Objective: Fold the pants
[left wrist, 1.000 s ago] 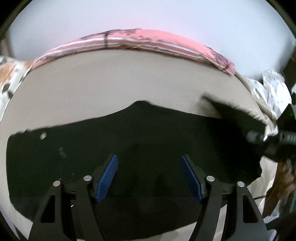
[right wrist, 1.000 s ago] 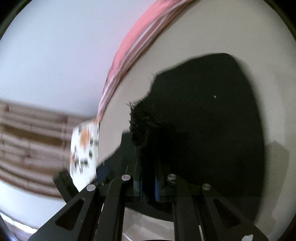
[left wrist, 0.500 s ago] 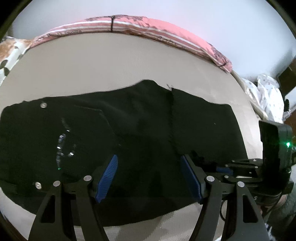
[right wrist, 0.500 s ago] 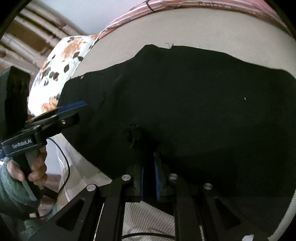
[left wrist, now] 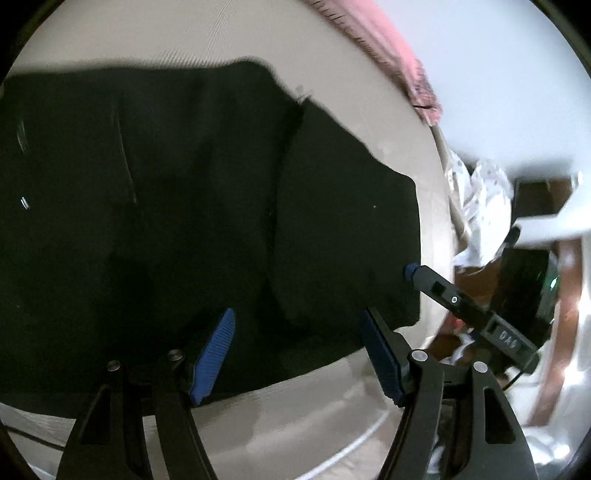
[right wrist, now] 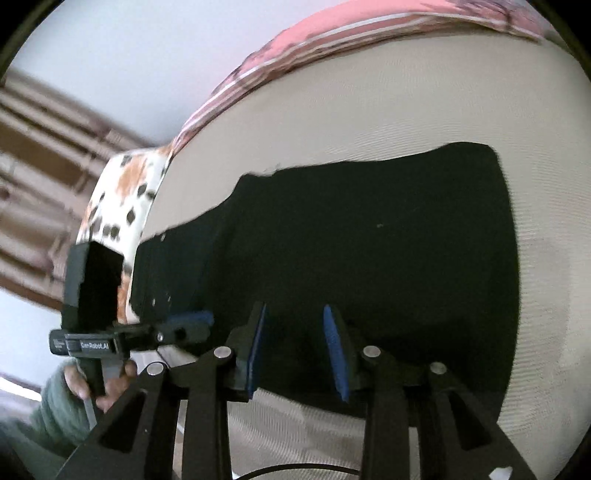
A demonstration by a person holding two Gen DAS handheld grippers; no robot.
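Note:
Black pants lie folded flat on a beige mattress, also shown in the right wrist view. A folded-over layer covers their right part. My left gripper is open and empty, above the pants' near edge. My right gripper is open and empty over the near edge of the pants. The right gripper's fingertip shows in the left wrist view at the pants' right edge. The left gripper shows in the right wrist view at the pants' left end.
A pink striped pillow lies along the mattress's far edge. A floral pillow sits at the far left corner. White patterned cloth lies beyond the mattress's right edge. A pale wall is behind.
My right gripper let go of the pants fabric and opened, after laying the leg end over the pants. Both grippers have drawn back toward the near edge.

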